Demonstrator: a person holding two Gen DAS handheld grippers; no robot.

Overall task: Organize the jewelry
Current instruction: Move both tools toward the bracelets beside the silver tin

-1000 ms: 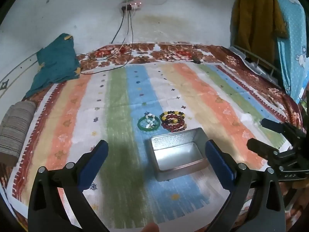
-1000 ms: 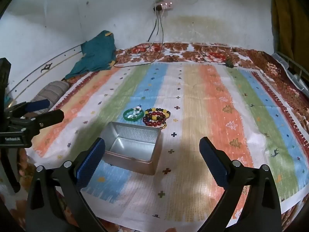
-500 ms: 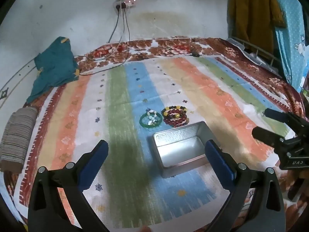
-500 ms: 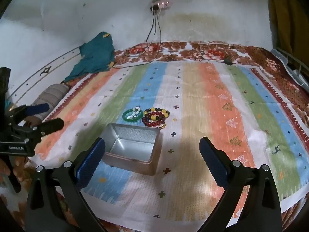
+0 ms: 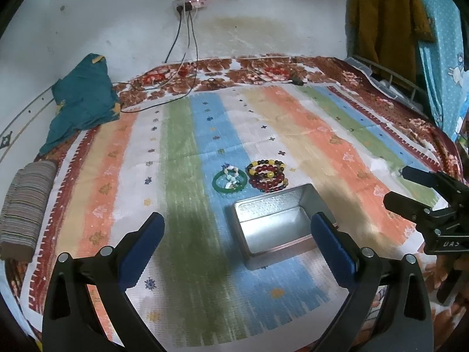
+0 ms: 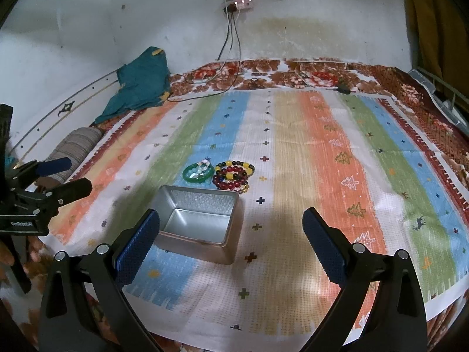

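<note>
- The left gripper (image 5: 236, 242) hangs above the striped cloth (image 5: 322, 140) with its fingers spread wide and nothing between them; the right gripper (image 6: 231, 236) is likewise wide apart and empty.
- The tin (image 6: 202, 223) sits open and looks empty, near the cloth's front edge. Just behind it lie a green bangle (image 6: 198, 172) with pale beads resting on it, and, touching or just beside it, a stack of red-and-yellow bead bracelets (image 6: 233, 174).
- Nothing is in the tin yet, so the task appears to be at its start.
- Risk: the bangle and the bracelets lie so close that fingers closing on one could drag or scatter the other.
- Risk: the pale beads are loose on the bangle and may slide off if it is lifted tilted.
- Risk: the smooth bangle lies flat on soft cloth, so the pads may pinch cloth or let the bangle slip.
- Risk: the light tin could be knocked by a low approach, since both grippers reach over it.
</note>
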